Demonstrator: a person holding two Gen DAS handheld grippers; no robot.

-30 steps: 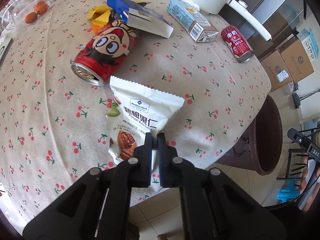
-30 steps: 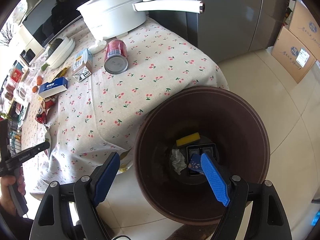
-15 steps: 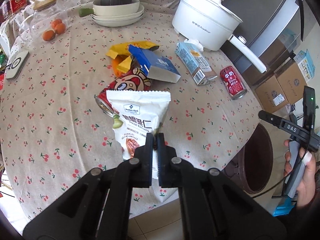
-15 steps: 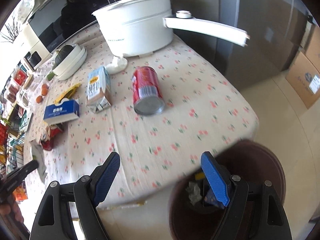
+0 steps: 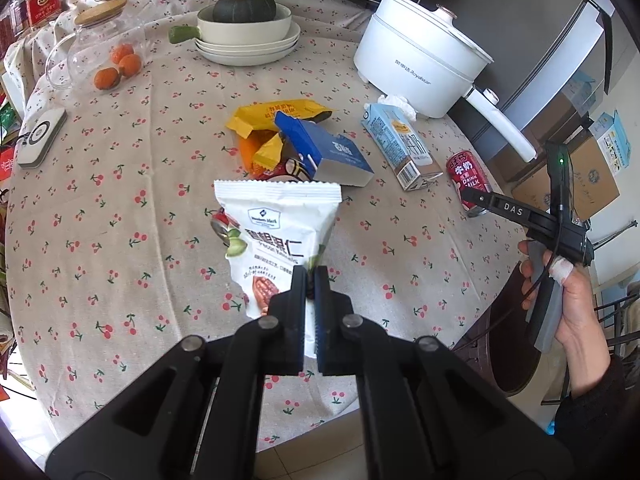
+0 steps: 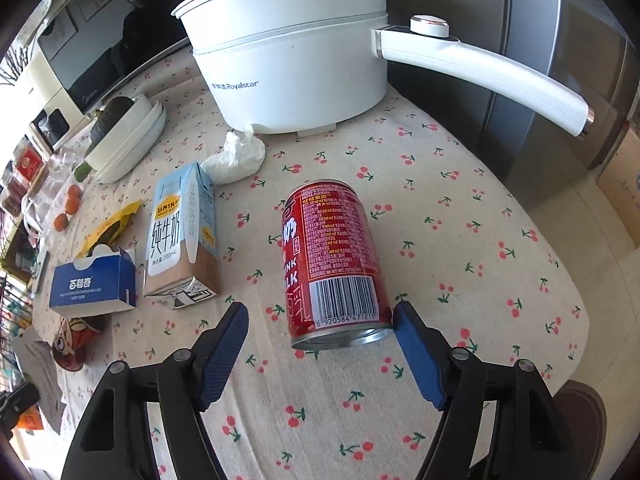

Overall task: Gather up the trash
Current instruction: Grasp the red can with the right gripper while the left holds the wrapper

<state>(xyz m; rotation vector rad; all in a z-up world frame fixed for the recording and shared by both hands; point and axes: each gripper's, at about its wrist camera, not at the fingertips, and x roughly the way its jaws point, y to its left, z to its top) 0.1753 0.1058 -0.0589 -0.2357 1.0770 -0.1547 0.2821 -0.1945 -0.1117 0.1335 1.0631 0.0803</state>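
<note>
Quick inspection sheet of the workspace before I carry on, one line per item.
Surface: cherry-print tablecloth, round table.
Job's things: nut pouch held up; red milk can lying down; milk carton, blue box, yellow wrapper, crumpled tissue, cartoon can; brown bin at the table edge.
Clutter: white pot, squash in stacked dishes, glass jar.
Grippers: left tool shut on the pouch; right tool closing around the can, left pad clear.
Cables: one by the right hand.
Surroundings: cardboard boxes, fridge.
</note>
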